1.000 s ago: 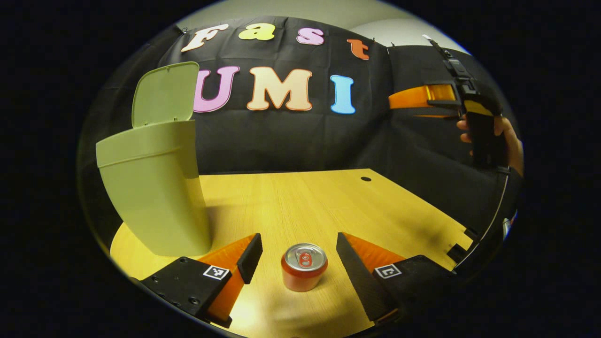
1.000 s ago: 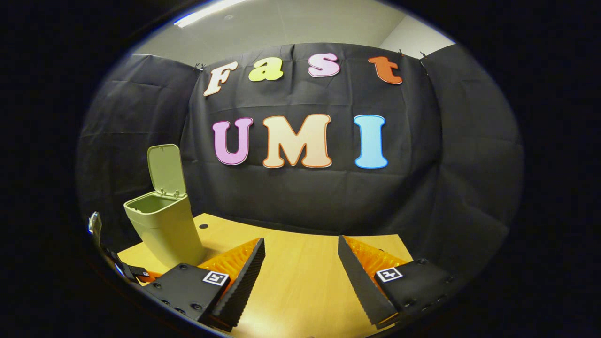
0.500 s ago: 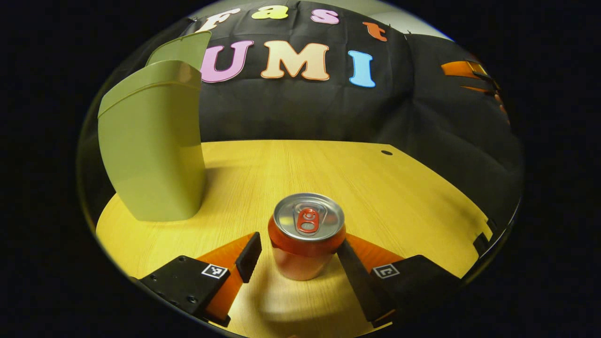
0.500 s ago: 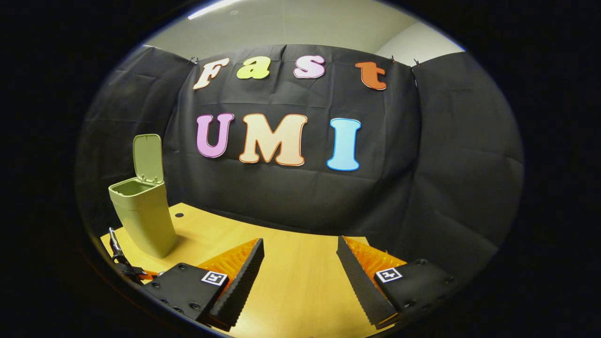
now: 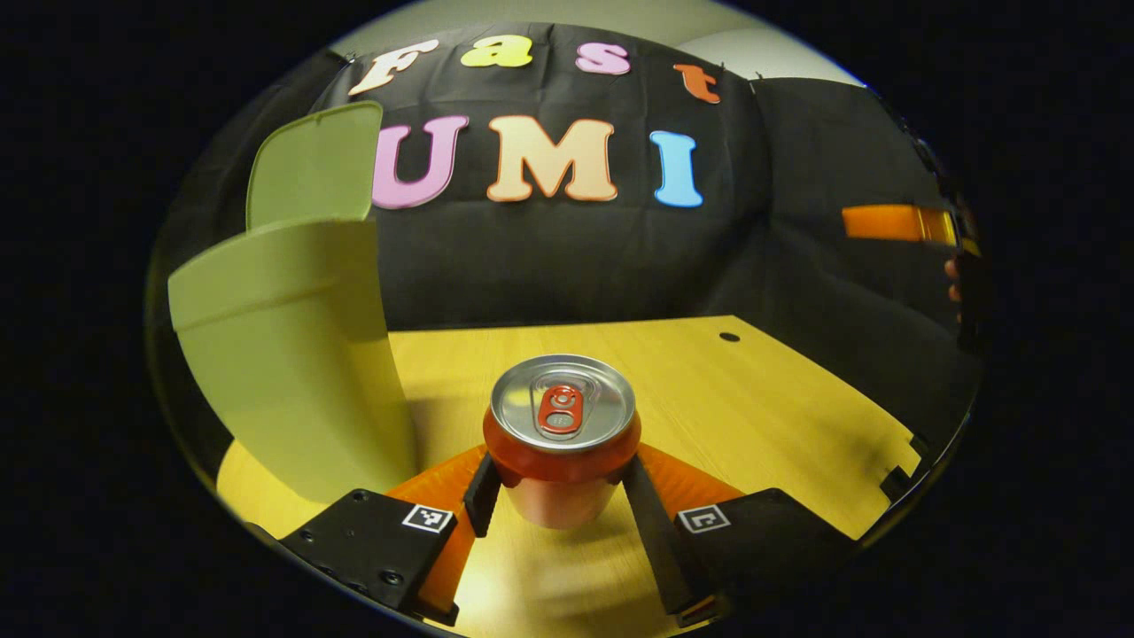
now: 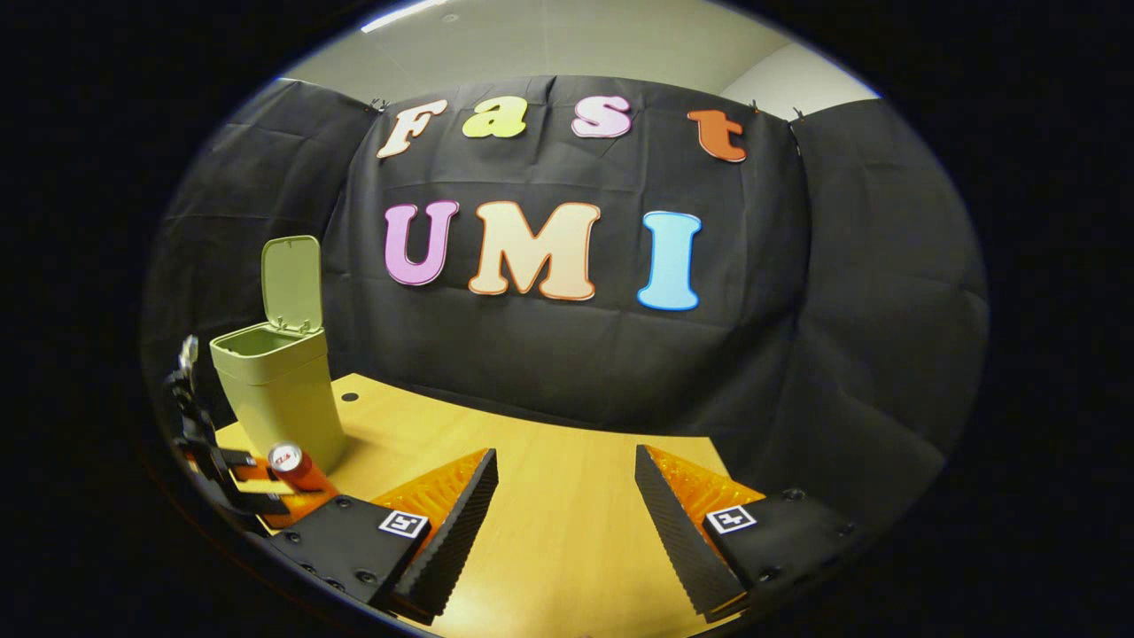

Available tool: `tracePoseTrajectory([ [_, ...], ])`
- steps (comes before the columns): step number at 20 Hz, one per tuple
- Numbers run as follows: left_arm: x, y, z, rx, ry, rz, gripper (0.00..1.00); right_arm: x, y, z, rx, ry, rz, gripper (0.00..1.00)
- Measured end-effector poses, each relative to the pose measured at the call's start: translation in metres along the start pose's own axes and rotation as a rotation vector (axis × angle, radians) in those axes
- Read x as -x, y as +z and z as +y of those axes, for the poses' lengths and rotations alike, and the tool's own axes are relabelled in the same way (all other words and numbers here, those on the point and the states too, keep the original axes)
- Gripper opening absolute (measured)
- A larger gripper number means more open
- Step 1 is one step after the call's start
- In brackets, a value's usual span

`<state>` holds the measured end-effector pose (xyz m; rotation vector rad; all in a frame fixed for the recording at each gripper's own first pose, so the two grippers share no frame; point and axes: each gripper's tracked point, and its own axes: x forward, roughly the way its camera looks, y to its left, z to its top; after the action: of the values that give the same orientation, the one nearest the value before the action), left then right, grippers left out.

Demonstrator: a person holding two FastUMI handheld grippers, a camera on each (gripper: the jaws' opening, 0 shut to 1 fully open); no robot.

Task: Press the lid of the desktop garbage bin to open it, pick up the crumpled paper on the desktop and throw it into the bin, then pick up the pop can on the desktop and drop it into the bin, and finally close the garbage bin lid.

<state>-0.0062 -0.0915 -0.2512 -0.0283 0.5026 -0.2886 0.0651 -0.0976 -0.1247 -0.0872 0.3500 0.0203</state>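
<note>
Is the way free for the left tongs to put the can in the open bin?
Probably yes. The left tongs grip the pop can, the bin stands close beside it, its lid is up, and nothing lies between them.

no readable text on the pop can (image 5: 560,439).

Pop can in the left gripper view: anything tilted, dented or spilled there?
Nothing stands out. The pop can stands upright between the left gripper fingers, no dent or spill visible. The bin is upright with its lid raised.
</note>
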Motion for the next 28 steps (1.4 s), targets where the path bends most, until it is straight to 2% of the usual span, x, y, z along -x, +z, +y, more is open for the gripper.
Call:
tracePoseTrajectory([
  [4, 0.001, 0.063, 0.023, -0.044, -0.008, -0.088, 0.77, -0.008, -0.008, 0.036, -0.052, 0.044, 0.009, 0.98],
  [9, 0.005, 0.143, 0.058, -0.027, 0.0, -0.211, 0.77, -0.016, -0.019, 0.066, -0.077, 0.068, 0.04, 0.98],
  [14, 0.013, 0.206, 0.133, 0.044, 0.115, -0.311, 0.77, -0.021, -0.027, 0.086, -0.082, 0.086, 0.064, 0.98],
  [18, 0.017, 0.205, 0.196, 0.054, 0.239, -0.303, 0.77, -0.029, -0.029, 0.098, -0.083, 0.094, 0.074, 0.98],
  [22, 0.028, 0.189, 0.232, 0.074, 0.319, -0.273, 0.77, -0.033, -0.031, 0.104, -0.078, 0.092, 0.086, 0.98],
  [24, 0.036, 0.201, 0.24, 0.064, 0.339, -0.305, 0.96, -0.035, -0.032, 0.106, -0.079, 0.091, 0.09, 0.98],
  [28, 0.043, 0.25, 0.251, 0.044, 0.33, -0.353, 0.92, -0.033, -0.03, 0.113, -0.072, 0.087, 0.086, 0.98],
])
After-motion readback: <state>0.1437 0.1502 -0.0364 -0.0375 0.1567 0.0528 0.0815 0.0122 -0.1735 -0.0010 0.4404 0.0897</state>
